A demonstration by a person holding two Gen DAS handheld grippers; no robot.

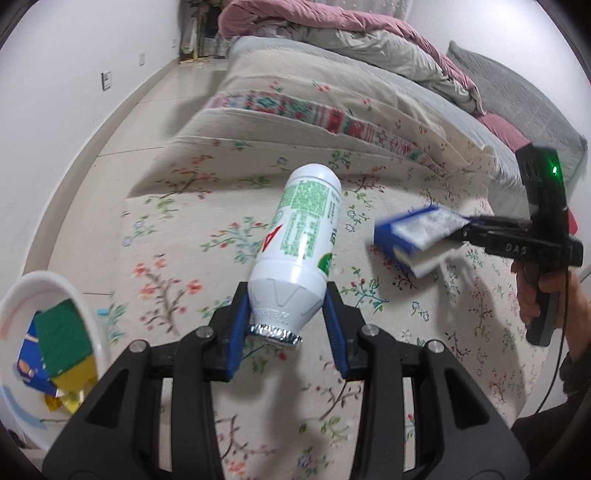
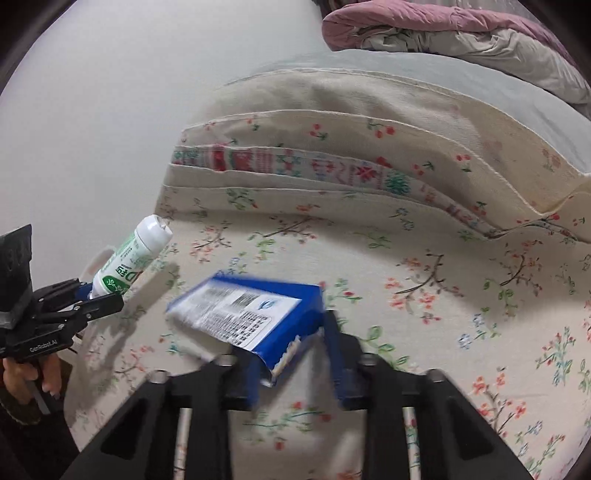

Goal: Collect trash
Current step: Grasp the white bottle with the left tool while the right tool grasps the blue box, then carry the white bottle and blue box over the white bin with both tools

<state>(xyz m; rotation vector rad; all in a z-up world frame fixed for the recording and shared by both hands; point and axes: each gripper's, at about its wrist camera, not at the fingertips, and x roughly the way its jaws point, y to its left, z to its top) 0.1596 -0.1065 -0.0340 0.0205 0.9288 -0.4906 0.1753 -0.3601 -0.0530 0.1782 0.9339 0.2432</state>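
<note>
My left gripper [image 1: 286, 314] is shut on the neck end of a white bottle with green print [image 1: 301, 236], foil-topped mouth toward the camera, held above the floral bedspread. It also shows in the right wrist view [image 2: 129, 258]. My right gripper [image 2: 291, 350] is shut on a blue and white carton [image 2: 251, 314], held above the bedspread. In the left wrist view the carton [image 1: 410, 234] sits at the tips of the right gripper [image 1: 461, 230], to the right of the bottle. A white bin [image 1: 92, 321] at lower left holds green, yellow and blue trash.
The bed carries a floral bedspread [image 1: 369, 369], a patterned folded blanket [image 1: 314, 114] and a pink and beige duvet [image 1: 351, 33] at the far end. Pale floor [image 1: 140, 122] and a white wall lie to the left of the bed.
</note>
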